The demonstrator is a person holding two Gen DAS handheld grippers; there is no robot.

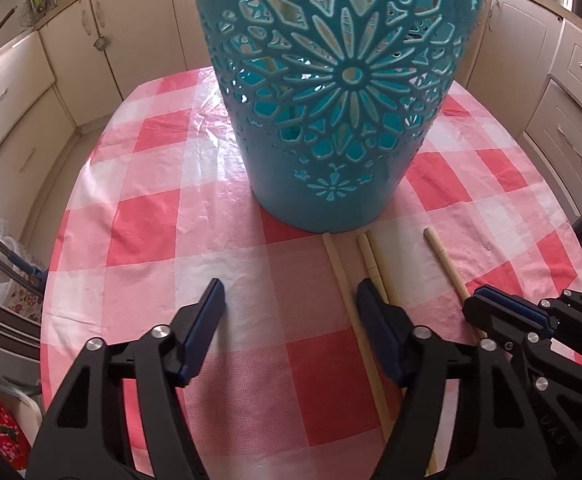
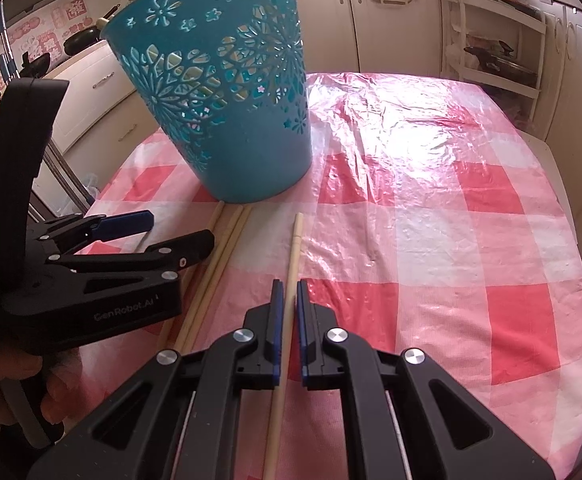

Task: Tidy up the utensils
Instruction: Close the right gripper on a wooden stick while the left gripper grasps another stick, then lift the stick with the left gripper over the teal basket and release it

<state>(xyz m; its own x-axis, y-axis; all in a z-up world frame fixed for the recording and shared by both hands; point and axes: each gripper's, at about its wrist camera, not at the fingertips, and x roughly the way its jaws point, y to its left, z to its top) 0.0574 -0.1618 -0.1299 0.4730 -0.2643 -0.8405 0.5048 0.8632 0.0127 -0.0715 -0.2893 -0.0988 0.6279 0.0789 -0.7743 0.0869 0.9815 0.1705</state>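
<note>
A teal cut-out basket (image 1: 331, 92) stands on the pink checked tablecloth (image 1: 163, 216); it also shows in the right wrist view (image 2: 235, 112). Several pale wooden chopsticks lie in front of it. My left gripper (image 1: 291, 296) is open, low over the cloth, with three chopsticks (image 1: 345, 280) by its right finger. My right gripper (image 2: 287, 300) has its jaws closed narrowly around a single chopstick (image 2: 295, 240) that lies apart to the right; it also shows in the left wrist view (image 1: 491, 300), at that chopstick (image 1: 445, 258).
Cream kitchen cabinets (image 1: 19, 112) ring the table. A shelf rack (image 2: 499, 40) stands at the back right. The left gripper (image 2: 131, 240) sits beside the three chopsticks (image 2: 219, 248) in the right wrist view.
</note>
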